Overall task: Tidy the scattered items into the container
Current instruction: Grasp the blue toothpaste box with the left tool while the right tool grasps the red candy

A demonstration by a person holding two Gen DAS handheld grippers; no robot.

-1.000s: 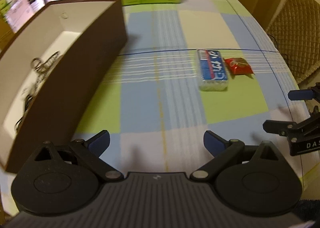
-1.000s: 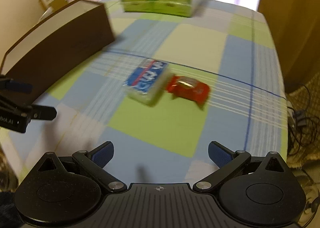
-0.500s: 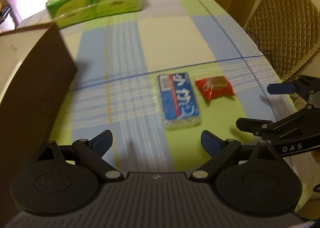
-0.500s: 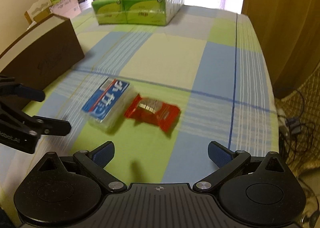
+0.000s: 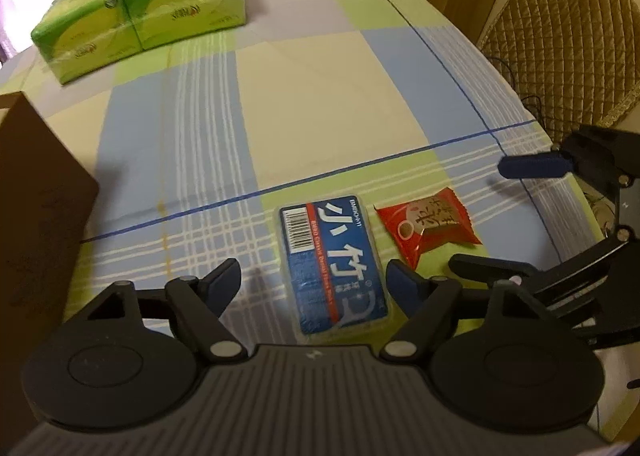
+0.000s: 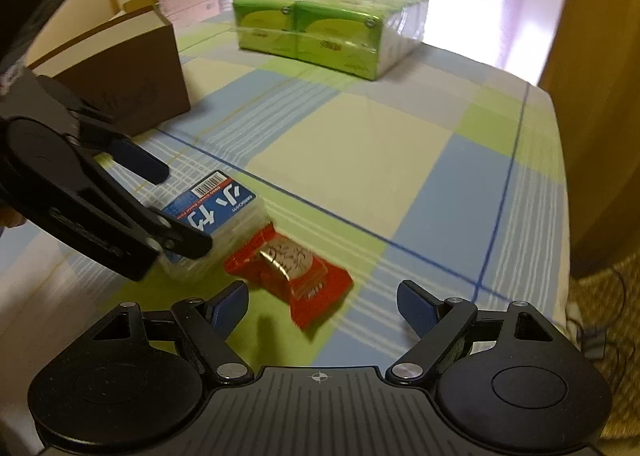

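Blue on its label, the flat clear packet (image 5: 335,266) lies on the checked cloth of the worktop (image 5: 320,104), and everything else sits around it. Just beside it on the right lies the red snack packet (image 5: 430,231), nearly touching; from the right wrist view the red snack packet (image 6: 290,270) is the nearer of the two and the blue packet (image 6: 216,216) is behind it to the left.

The left gripper (image 5: 314,282) hangs low over the near end of the blue packet with its fingers (image 5: 224,282) spread wide, one on each side of the packet and touching neither side as far as I can see. Nothing is held.

The right gripper (image 6: 322,306) is just off the red snack packet, fingers (image 6: 416,308) released and wide apart, with the packet ahead of the gap and towards the left finger. It grips nothing. Seen from the left wrist, this same gripper (image 5: 488,216) comes in from the right of the blue packet, its lower finger close to the red wrapper.

The brown cardboard box (image 6: 124,68), the container, stands well to the left of the blue packet; its inside is hidden from here. Far beyond the packet, at the back of the worktop, sits a green wrapped bundle of boxes (image 5: 140,12). A quilted chair back (image 5: 568,36) stands off to the right.
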